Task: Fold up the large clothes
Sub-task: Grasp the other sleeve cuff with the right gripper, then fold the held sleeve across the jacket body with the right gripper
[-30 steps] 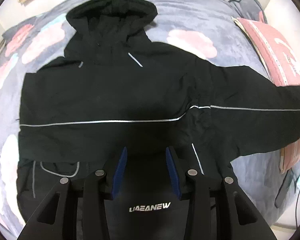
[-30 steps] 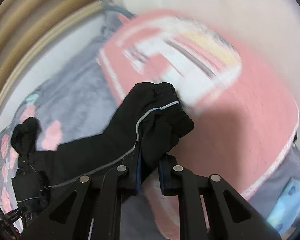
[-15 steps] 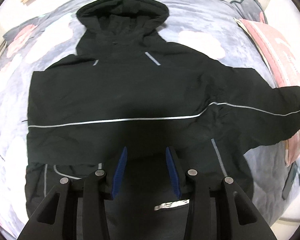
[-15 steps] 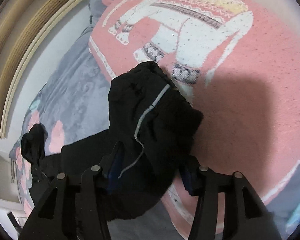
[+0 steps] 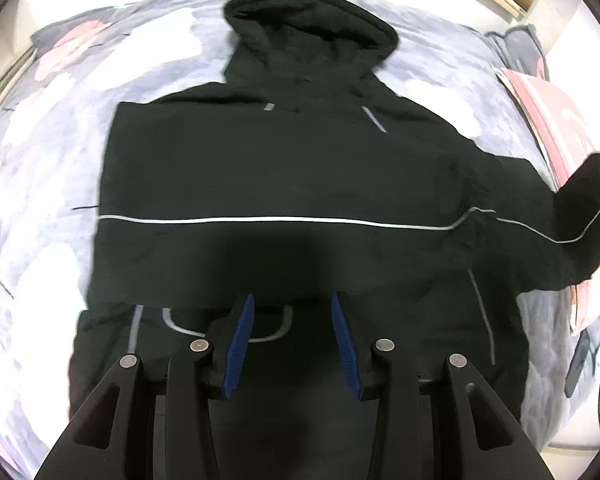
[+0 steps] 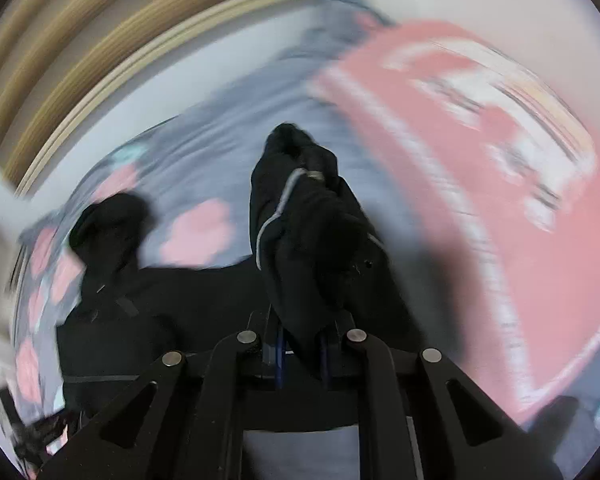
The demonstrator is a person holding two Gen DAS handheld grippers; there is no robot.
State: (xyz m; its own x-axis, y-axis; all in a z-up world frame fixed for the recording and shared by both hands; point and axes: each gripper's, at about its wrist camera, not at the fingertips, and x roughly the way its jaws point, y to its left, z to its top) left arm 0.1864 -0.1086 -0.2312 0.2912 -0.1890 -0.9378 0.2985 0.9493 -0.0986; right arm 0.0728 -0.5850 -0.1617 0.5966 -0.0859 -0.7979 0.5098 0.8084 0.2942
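A black hooded jacket (image 5: 284, 176) with thin silver stripes lies spread on the bed, hood at the far end. My left gripper (image 5: 292, 312) is open and empty, hovering over the jacket's lower front. The jacket's right sleeve (image 5: 580, 216) is lifted at the right edge. In the right wrist view my right gripper (image 6: 302, 348) is shut on that sleeve's cuff (image 6: 304, 232), which bunches upright between the fingers. That view is motion-blurred.
The bed has a grey blanket with pink flowers (image 5: 60, 128). A pink patterned cushion (image 5: 552, 120) lies at the right, also in the right wrist view (image 6: 500, 168). A wooden bed frame (image 6: 100, 52) borders the far side. Small dark items (image 5: 580, 364) lie near the right edge.
My right gripper closed on the cuff and swung the sleeve up and leftward, away from the pink cushion. My left gripper pulled back slightly, staying open over the jacket.
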